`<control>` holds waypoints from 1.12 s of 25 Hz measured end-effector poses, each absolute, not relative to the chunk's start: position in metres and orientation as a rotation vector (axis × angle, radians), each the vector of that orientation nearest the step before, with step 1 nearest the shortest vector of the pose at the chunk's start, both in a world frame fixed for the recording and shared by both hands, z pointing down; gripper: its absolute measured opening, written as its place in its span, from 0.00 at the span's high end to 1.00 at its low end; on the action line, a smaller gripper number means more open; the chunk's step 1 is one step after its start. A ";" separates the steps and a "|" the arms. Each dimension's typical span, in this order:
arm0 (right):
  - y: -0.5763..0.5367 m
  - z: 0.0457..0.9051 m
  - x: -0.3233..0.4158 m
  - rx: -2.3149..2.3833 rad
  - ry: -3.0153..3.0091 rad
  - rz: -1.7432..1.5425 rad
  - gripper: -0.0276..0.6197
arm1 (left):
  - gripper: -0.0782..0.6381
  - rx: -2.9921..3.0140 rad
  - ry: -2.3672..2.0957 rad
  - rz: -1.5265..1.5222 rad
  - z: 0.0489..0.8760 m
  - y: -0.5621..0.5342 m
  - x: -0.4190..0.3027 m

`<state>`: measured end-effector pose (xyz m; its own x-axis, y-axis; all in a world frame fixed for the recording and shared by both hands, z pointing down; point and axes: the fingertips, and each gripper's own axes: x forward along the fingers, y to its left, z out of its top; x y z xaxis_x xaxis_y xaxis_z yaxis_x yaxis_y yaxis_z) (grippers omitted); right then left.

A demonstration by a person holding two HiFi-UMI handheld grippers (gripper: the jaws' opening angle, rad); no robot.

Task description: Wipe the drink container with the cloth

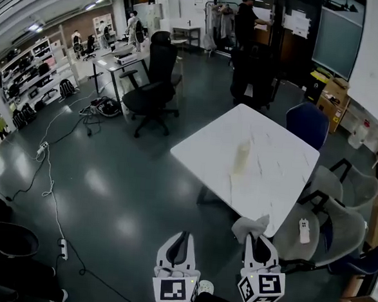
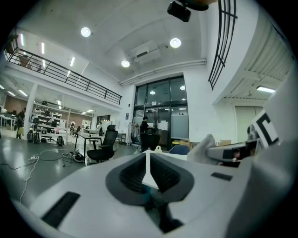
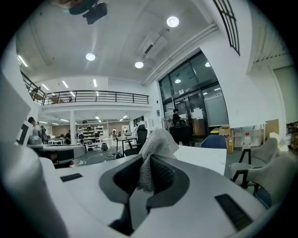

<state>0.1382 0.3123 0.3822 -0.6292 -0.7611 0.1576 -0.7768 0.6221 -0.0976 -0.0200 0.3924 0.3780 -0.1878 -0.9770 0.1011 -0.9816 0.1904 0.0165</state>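
**Cloth clamped in the right tongs, container alone on the white table**

The drink container [image 1: 241,158] stands upright on the white table [image 1: 276,143], right of centre in the head view. It is roughly mid-tabletop, a little nearer the table's left edge. It is tall and pale cream, and nothing else shows on the tabletop. The picture is too soft to tell whether it is capped or what it holds.

Both tongs sit at the bottom of the head view, below the table's near corner and well apart from the container. The left gripper [image 1: 181,238] is over the dark floor with its jaws pressed together and nothing between them. Its own view shows the two dark pads meeting along a thin seam. The right gripper [image 1: 258,239] is clamped on the grey cloth [image 1: 249,225]. In the right gripper view the knitted fabric is pinched between the pads and bunches up above the jaw tips. In the head view this tuft lies just beside the table's near corner.

A blue chair [image 1: 307,123] stands at the table's far right side. A grey chair [image 1: 341,232] at lower right carries a small white device [image 1: 304,231] on its seat. A cardboard box [image 1: 336,93] sits on the floor at upper right, and its contents cannot be made out. A black office chair [image 1: 151,89] stands upper left of the table.
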 end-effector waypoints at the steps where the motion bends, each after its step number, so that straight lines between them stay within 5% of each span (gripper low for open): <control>1: 0.303 0.383 0.136 1.300 -2.741 0.241 0.89 | 0.84 1.939 -2.356 0.080 0.379 0.385 -0.022; 28: 0.109 0.395 0.040 1.461 -2.609 0.328 0.89 | 0.84 2.124 -2.134 0.140 0.383 0.160 -0.119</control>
<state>0.0400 0.1089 0.3953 -0.5215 -0.8243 0.2206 -0.8532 0.5067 -0.1236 -0.1187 0.1602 0.3830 -0.0030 -0.9879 0.1550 -0.9997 0.0069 0.0242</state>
